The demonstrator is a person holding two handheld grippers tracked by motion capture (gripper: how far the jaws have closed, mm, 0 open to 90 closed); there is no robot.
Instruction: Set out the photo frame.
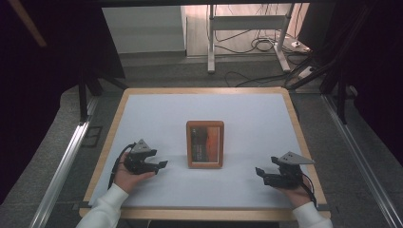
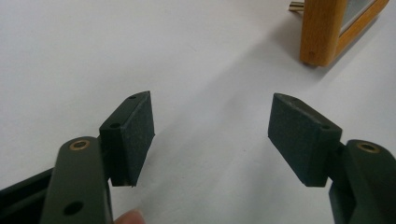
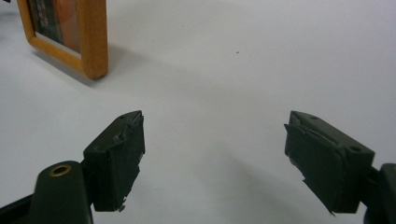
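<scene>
A: Where is the frame [image 1: 205, 144]?

B: It stands upright near the middle of the desk [image 1: 247, 114], on the white top, with its orange picture facing the person. The wood border is light brown.

A: Does anything touch it?

B: No. Both grippers sit well apart from it, one on each side, nearer the front edge of the desk.

A: And the left gripper [image 1: 163, 164]?

B: It rests in the left hand [image 1: 124, 175], low over the desk, left of the frame and pointing toward it. In the left gripper view [image 2: 210, 135] its jaws stand wide apart with bare white desk between them; a corner of the frame [image 2: 322, 32] shows at the upper right, beyond the jaws.

A: The right gripper [image 1: 258, 171]?

B: In the right hand [image 1: 297, 192], right of the frame, also pointing inward. In the right gripper view [image 3: 212, 154] the jaws stand wide apart and hold nothing; the frame's corner [image 3: 88, 37] shows at the upper left, clear of them. The pad edges look frayed.
</scene>
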